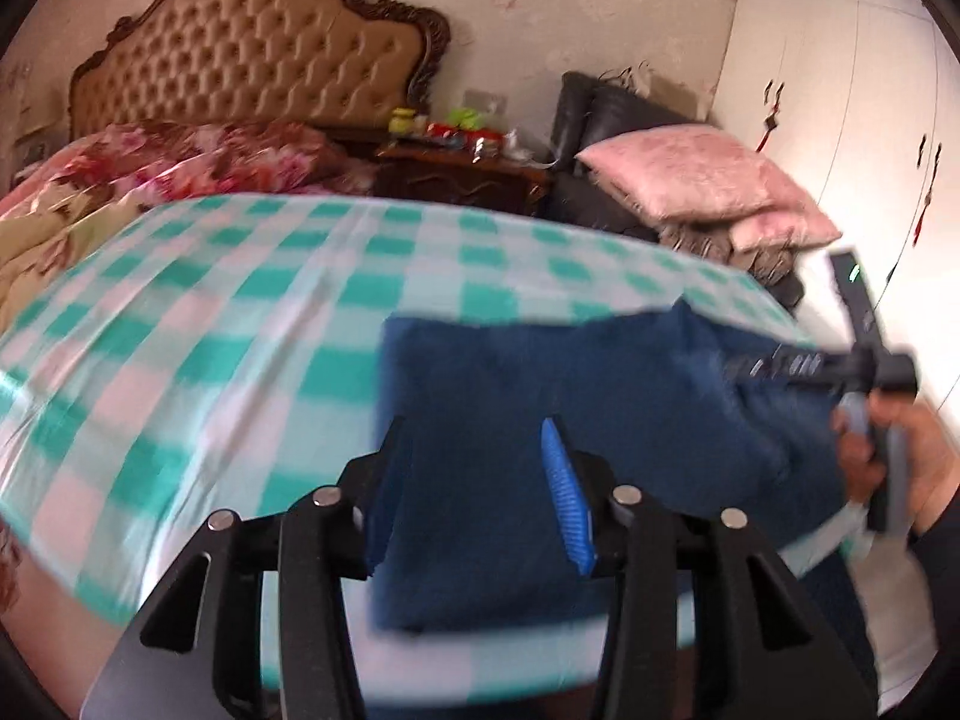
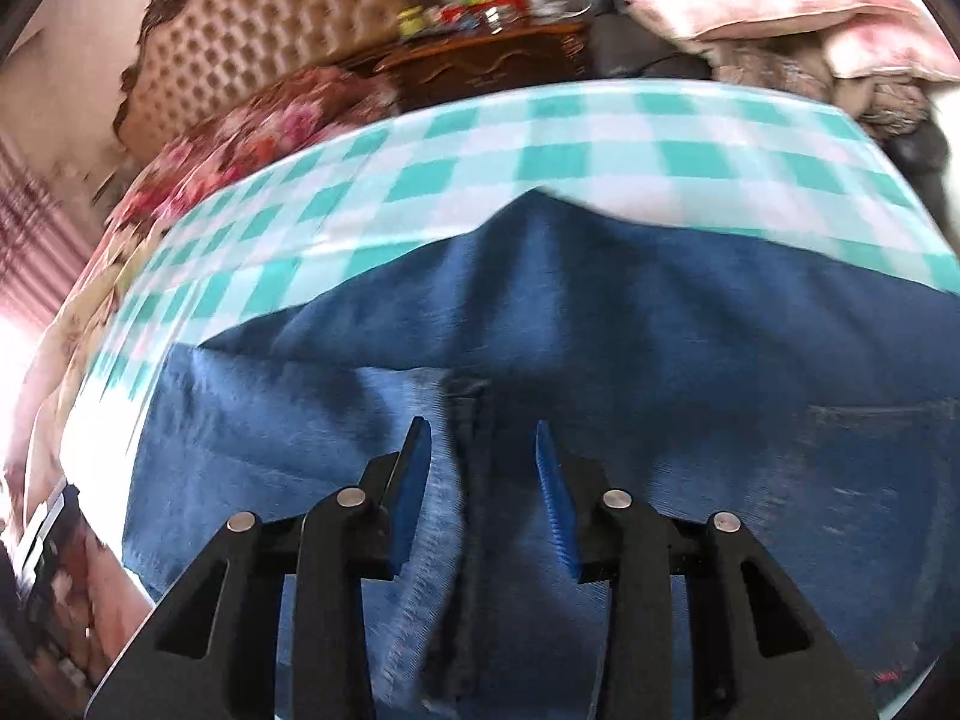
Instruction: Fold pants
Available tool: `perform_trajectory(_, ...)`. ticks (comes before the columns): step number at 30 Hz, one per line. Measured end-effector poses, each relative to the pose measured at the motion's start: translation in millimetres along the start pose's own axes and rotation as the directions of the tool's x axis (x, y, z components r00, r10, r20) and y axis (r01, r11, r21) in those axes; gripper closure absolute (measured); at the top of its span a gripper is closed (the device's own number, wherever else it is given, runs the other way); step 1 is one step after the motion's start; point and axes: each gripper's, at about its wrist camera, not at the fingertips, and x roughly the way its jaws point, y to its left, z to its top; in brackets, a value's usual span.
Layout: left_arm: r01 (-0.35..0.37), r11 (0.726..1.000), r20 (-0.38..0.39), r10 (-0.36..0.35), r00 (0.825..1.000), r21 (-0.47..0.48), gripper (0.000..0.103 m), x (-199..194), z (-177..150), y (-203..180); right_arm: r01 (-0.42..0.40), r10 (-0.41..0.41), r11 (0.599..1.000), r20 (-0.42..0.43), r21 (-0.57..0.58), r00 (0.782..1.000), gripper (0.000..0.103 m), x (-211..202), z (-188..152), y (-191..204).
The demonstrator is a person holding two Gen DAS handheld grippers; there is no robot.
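Observation:
Blue denim pants (image 1: 600, 408) lie folded on a bed with a green and white checked sheet (image 1: 240, 312). My left gripper (image 1: 474, 438) is open, its blue-padded fingers spread over the near left part of the pants. My right gripper (image 2: 483, 444) is open just above the pants (image 2: 600, 330), over a seam, with a back pocket to its right. The right gripper also shows in the left wrist view (image 1: 750, 367), held by a hand at the pants' right end. Both views are blurred by motion.
A tufted headboard (image 1: 252, 54) and a floral quilt (image 1: 180, 162) are at the far left. A dark nightstand (image 1: 462, 174) with small items stands behind the bed. Pink pillows (image 1: 696, 180) sit on a dark chair. White wardrobe doors (image 1: 840, 120) are at the right.

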Motion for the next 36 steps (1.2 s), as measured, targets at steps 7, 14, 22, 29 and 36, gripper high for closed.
perform_trajectory(7, -0.060, 0.996, -0.180, 0.072, 0.981, 0.073, 0.087, 91.3, 48.9, 12.2, -0.008, 0.006, 0.999, -0.031, -0.049, 0.999, 0.089, 16.6, 10.2, 7.4)
perform_trajectory(14, -0.106, 0.994, -0.289, 0.105, 0.952, 0.010, 0.099, 152.4, 52.1, 48.5, -0.024, 0.022, 0.999, -0.038, -0.048, 0.999, 0.090, 18.6, 11.4, 4.5)
perform_trajectory(22, -0.052, 0.997, -0.193, 0.062, 0.979, 0.060, 0.090, 120.8, 53.4, 10.5, -0.075, 0.075, 0.997, 0.001, 0.033, 0.997, 0.090, 3.8, 5.0, -10.0)
perform_trajectory(29, -0.048, 0.993, -0.308, 0.079, 0.948, 0.105, 0.080, 162.1, 41.7, -19.0, -0.076, 0.077, 0.996, -0.016, 0.052, 0.997, 0.090, -31.2, -36.8, -7.4)
perform_trajectory(36, 0.031, 0.995, -0.217, -0.010, 0.976, 0.092, 0.081, 106.8, 31.6, -60.0, -0.139, 0.144, 0.987, -0.066, 0.078, 0.987, 0.090, -36.5, -69.9, -5.7)
